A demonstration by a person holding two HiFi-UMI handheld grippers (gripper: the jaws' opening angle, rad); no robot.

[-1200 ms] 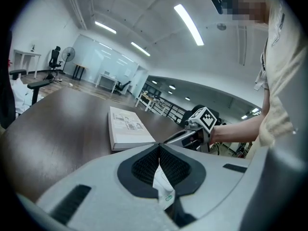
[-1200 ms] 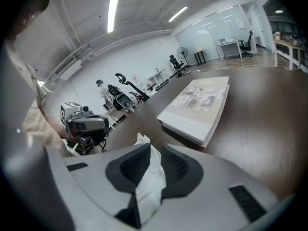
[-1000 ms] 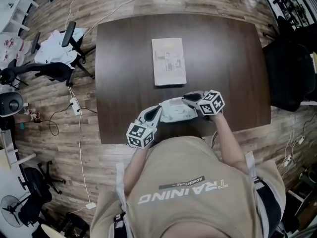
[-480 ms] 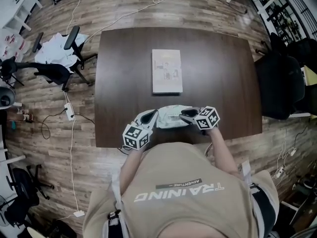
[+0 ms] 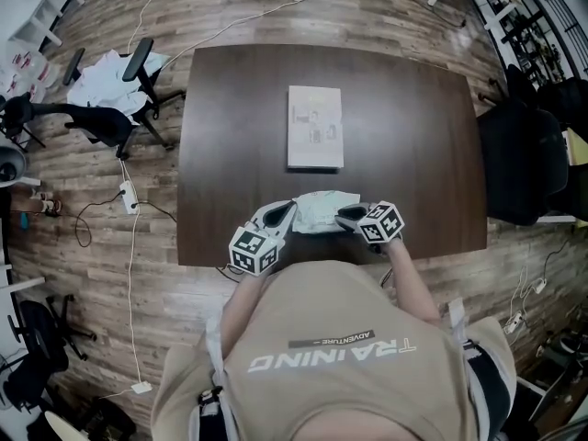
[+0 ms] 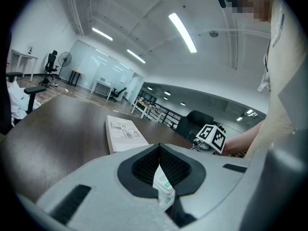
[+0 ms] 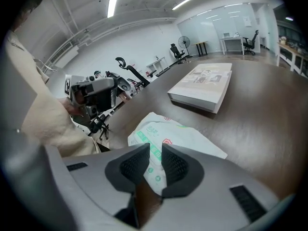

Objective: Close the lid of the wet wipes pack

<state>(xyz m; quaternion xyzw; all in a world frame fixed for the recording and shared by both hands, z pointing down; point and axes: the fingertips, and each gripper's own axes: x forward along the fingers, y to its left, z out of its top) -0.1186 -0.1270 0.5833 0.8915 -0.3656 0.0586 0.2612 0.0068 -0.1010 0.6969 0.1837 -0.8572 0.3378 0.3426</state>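
Note:
The white wet wipes pack [image 5: 322, 208] with green print lies near the front edge of the dark table [image 5: 220, 136]. My left gripper [image 5: 287, 212] is at its left end, and in the left gripper view [image 6: 159, 150] the jaws are shut on a white, green-printed edge of the pack [image 6: 162, 186]. My right gripper [image 5: 345, 214] is at the pack's right end. In the right gripper view [image 7: 155, 150] its jaws stand a little apart over a corner of the pack [image 7: 166, 136]. No lid shows clearly.
A closed white book [image 5: 315, 127] lies on the table beyond the pack, also in the right gripper view [image 7: 204, 85]. Office chairs [image 5: 110, 127], cables and a black chair [image 5: 524, 163] stand around the table on the wooden floor.
The head view has shifted. Both grippers stay at the pack's two ends; the right gripper has moved slightly nearer along the pack's right end.

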